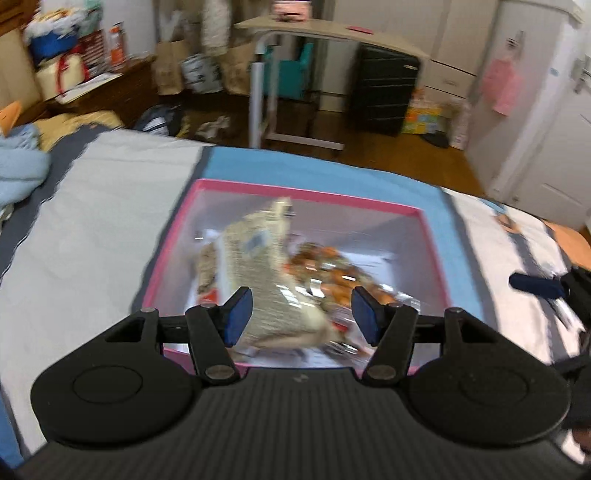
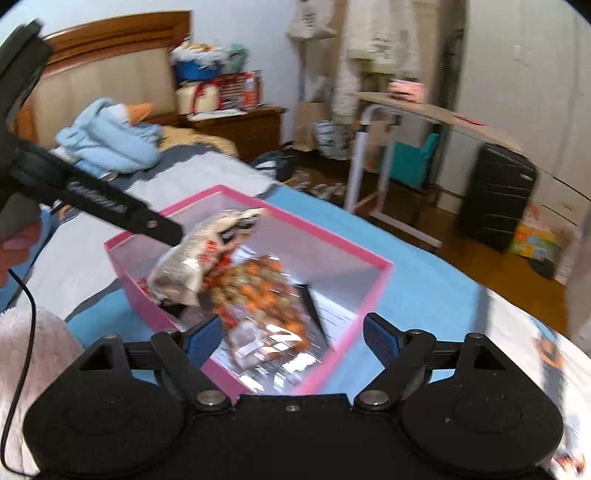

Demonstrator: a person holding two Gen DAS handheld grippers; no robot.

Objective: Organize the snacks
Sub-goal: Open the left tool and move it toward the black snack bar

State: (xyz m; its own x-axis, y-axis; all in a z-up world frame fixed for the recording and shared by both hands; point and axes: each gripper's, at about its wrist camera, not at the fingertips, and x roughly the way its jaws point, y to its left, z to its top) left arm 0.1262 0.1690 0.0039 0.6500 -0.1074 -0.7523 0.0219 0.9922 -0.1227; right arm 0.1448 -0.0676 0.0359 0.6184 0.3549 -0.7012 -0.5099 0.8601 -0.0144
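Note:
A pink box [image 1: 295, 194] [image 2: 306, 225] stands on a blue cloth [image 1: 295, 162] spread over the bed. Inside it a beige snack bag [image 1: 258, 258] [image 2: 192, 266] leans tilted against an orange-and-clear snack bag [image 1: 328, 269] [image 2: 255, 288] that lies flat. My left gripper [image 1: 301, 317] hovers over the box's near side, open. The beige bag shows below, between its blue pads, but only near the left one and not pinched. My right gripper [image 2: 293, 338] is open wide above the box's near corner, over the orange bag, holding nothing.
One finger [image 2: 162, 225] of the left gripper reaches in from the left of the right wrist view. A light-blue blanket [image 2: 110, 144] lies near the headboard. Beyond the bed stand a rolling side table [image 1: 295, 33] and a black suitcase [image 1: 384, 92]. Bags clutter the floor.

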